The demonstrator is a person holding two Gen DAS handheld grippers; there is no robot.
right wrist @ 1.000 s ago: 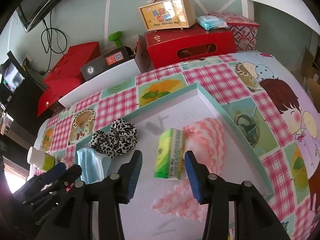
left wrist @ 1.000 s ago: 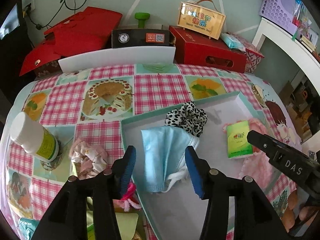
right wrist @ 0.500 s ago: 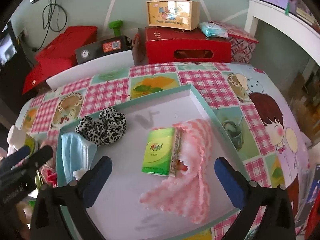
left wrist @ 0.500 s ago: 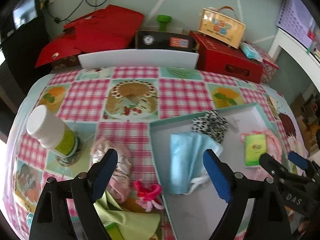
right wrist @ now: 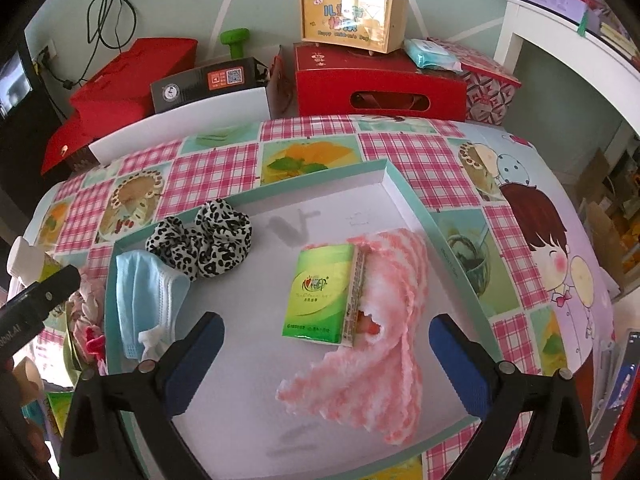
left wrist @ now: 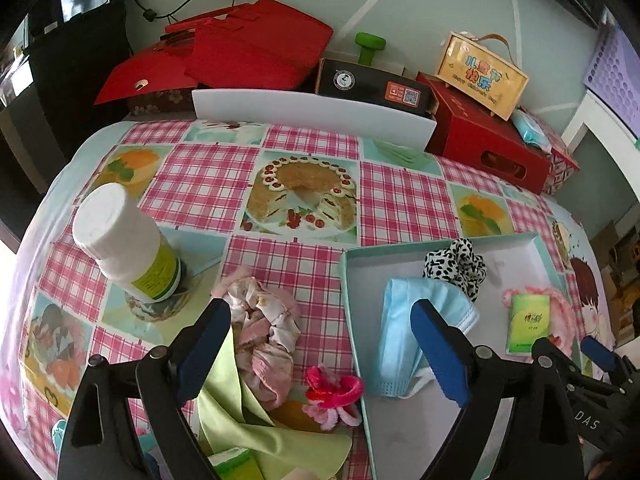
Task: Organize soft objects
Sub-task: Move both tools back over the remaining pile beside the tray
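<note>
Both the left gripper and right gripper hang with fingers released, empty, above the tray holding mask, scrunchie and tissue pack

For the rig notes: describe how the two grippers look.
Both the left gripper and the right gripper have black, angular plastic arms with silver rivets, tipped with blue ribbed pads. White lettering marks the side of each body. No cables or sleeves show.
</note>
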